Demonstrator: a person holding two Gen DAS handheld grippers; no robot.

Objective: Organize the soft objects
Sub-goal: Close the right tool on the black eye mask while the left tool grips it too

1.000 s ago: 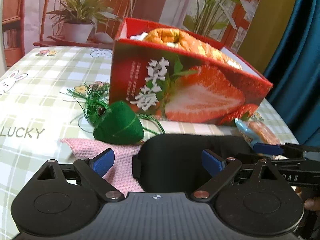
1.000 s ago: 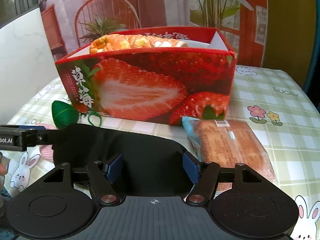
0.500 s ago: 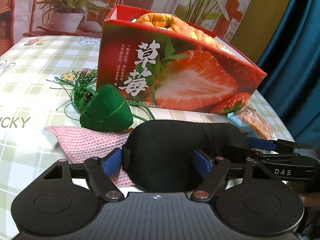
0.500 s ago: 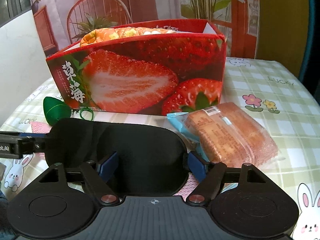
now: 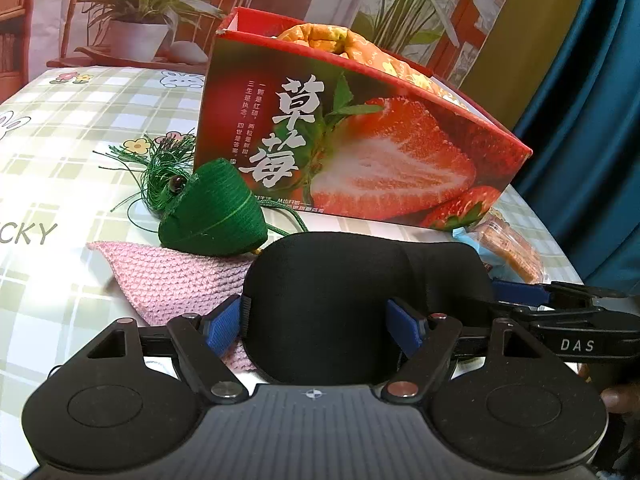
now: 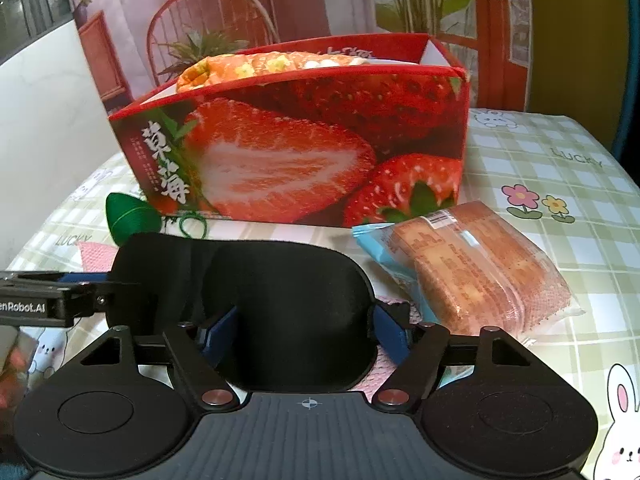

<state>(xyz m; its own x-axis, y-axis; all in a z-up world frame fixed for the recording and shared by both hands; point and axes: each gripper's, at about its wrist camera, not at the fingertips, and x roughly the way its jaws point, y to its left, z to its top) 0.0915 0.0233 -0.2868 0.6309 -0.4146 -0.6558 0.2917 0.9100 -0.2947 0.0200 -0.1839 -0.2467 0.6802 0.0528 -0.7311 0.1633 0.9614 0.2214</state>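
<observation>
A: Where's the mask [image 5: 360, 292] sitting rn?

B: Hanging between both tongs, just in front of the box [image 5: 360, 152], above the pink cloth [image 5: 172, 276]. Long axis is running L–R, parallel to the box's front wall.

A: Grips?

B: L tongs [image 5: 316, 324] are pinching one end, R tongs [image 6: 304, 330] are pinching the other — both closed on the mask, each arm equally near.

A: So the box is lying...?

B: Straight ahead and higher than the mask. I'm guessing both need lifting together over the front rim; the orange plush [image 6: 240, 66] is already filling the L part inside.
</observation>
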